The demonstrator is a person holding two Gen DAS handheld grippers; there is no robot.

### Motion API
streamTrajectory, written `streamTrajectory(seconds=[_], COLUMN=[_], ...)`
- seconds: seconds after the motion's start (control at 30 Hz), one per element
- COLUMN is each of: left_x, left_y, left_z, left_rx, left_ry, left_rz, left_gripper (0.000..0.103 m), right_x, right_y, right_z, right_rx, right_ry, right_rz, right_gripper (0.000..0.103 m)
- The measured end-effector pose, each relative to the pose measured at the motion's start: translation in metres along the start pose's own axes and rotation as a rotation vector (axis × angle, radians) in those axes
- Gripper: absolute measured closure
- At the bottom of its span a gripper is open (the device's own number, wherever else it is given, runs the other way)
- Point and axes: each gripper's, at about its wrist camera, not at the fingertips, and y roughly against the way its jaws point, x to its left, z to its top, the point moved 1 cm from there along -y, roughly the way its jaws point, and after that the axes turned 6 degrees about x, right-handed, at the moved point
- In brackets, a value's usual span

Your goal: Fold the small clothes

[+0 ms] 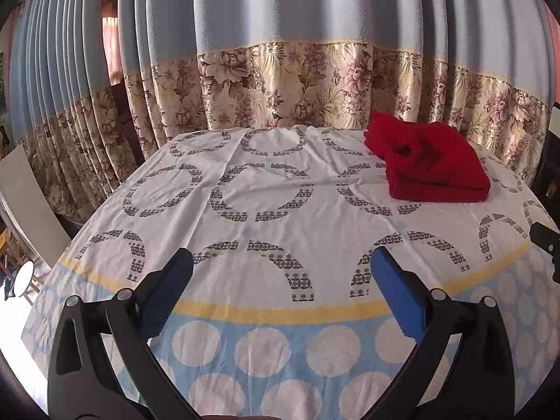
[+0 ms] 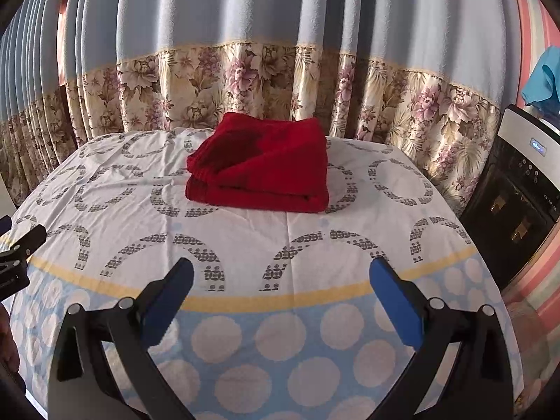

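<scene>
A red garment [image 2: 259, 171], thick and plush like fleece or terry, lies folded in a neat rectangular stack on the far part of a counter covered by a patterned cloth [image 2: 245, 245]. The cloth is white with grey rings, then a yellow band and pale blue with white dots nearer the cameras. Behind hangs a blue curtain [image 2: 245, 7] with a floral lower border. A dark appliance [image 2: 518, 203] with a small lit display stands to the right.

The fold looks finished or nearly so, judging from the squared edges; the top layer has a slight hollow and a loose lip at its left corner. To do this step well, any last touch should press that lip flat from above rather than pinch it, since thick pile springs back and a sideways tug would skew the stack.

The left hand-held gripper [image 1: 281, 269] hovers low over the near part of the counter, its blue-padded fingers spread wide, holding nothing. It points toward the far edge, with the garment ahead and to its right, well apart.

The right hand-held gripper [image 2: 281, 273] is likewise spread wide and empty, level with the other, aimed almost straight at the garment, which lies ahead, well apart. Each gripper's tip shows at the edge of the other's view, so the two are side by side.
</scene>
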Motion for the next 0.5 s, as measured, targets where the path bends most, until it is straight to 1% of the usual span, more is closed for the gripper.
streamTrajectory(seconds=[0.17, 0.4, 0.5], left_x=[0.0028, 0.0075, 0.0064], left_y=[0.0014, -0.0033, -0.0057], left_z=[0.0002, 0.0001, 0.0013], left_rx=[0.000, 0.010, 0.009], left_ry=[0.006, 0.018, 0.022], left_rz=[0.009, 0.000, 0.000], left_gripper=[0.003, 0.003, 0.003], right_x=[-0.0027, 0.0024, 0.0031], right_y=[0.0002, -0.0076, -0.0061], right_z=[0.0005, -0.0026, -0.0019], right_rx=[-0.012, 0.011, 0.006], right_ry=[-0.028, -0.018, -0.016], right_rz=[0.008, 0.010, 0.007], right_gripper=[0.002, 0.002, 0.002])
